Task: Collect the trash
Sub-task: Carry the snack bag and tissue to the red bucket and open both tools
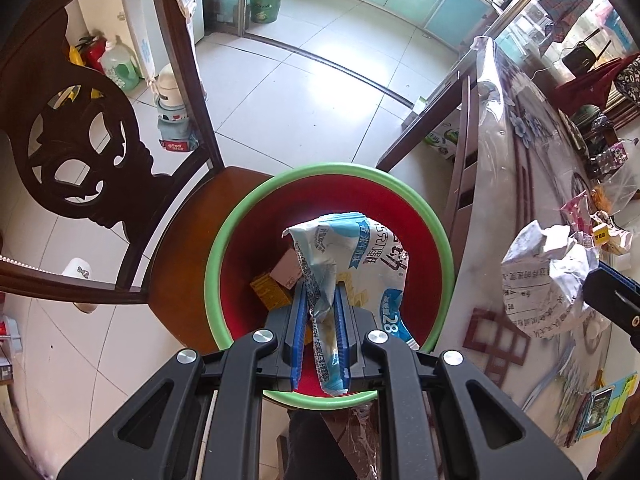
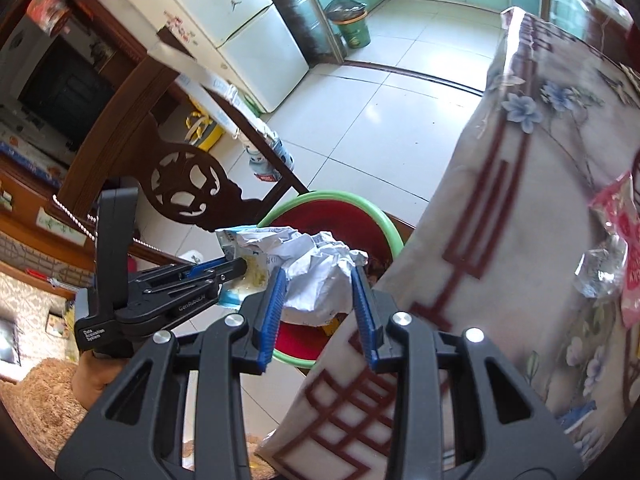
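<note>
The left tongs are squeezed almost shut on a blue and white snack wrapper. They hold it right over the red bin with the green rim, which sits on a brown chair beside the surface. A yellow box lies inside the bin. The right tongs are partly open, with their blue pads pressed on both sides of a crumpled white paper ball, held by the surface's edge, near the bin.
</note>
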A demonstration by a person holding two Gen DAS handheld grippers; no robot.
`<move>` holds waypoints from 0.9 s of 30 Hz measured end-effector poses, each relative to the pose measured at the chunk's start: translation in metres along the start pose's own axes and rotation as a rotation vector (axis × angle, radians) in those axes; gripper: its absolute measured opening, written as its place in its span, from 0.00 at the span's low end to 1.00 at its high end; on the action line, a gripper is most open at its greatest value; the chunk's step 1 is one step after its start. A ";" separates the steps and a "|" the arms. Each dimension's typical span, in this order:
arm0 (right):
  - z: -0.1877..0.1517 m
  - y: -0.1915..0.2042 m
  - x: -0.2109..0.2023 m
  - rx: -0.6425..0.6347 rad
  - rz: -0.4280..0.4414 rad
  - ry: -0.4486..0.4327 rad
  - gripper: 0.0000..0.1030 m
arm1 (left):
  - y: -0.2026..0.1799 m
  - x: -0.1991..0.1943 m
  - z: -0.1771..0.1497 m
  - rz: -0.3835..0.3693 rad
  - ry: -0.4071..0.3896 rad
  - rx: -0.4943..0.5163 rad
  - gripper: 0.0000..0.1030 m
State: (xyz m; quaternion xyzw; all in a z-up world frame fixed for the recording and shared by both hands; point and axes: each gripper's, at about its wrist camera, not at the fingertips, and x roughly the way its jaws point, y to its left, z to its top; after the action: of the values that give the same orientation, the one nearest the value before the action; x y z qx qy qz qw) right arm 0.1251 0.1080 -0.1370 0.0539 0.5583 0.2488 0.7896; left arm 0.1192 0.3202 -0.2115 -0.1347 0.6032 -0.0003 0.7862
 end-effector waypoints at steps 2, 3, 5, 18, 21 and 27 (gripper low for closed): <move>0.001 0.002 0.004 -0.011 -0.004 0.006 0.32 | 0.002 0.001 0.001 0.004 0.001 -0.005 0.11; 0.002 0.003 0.005 -0.016 -0.008 0.006 0.32 | 0.002 0.001 0.001 0.005 0.000 -0.006 0.11; 0.004 0.004 0.006 -0.026 -0.014 0.007 0.32 | 0.003 0.001 0.001 0.007 -0.002 -0.007 0.12; 0.005 0.019 0.012 -0.077 0.002 0.024 0.33 | 0.003 -0.003 -0.003 0.014 -0.008 -0.001 0.12; 0.004 0.020 0.012 -0.080 0.006 0.025 0.33 | 0.005 -0.004 -0.005 0.016 -0.008 -0.004 0.12; 0.000 0.023 0.013 -0.070 0.024 0.032 0.40 | 0.008 -0.009 -0.009 0.033 -0.023 -0.014 0.35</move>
State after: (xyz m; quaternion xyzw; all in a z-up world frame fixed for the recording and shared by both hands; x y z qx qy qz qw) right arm 0.1211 0.1338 -0.1399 0.0289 0.5610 0.2786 0.7790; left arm 0.1071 0.3274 -0.2069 -0.1301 0.5962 0.0186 0.7920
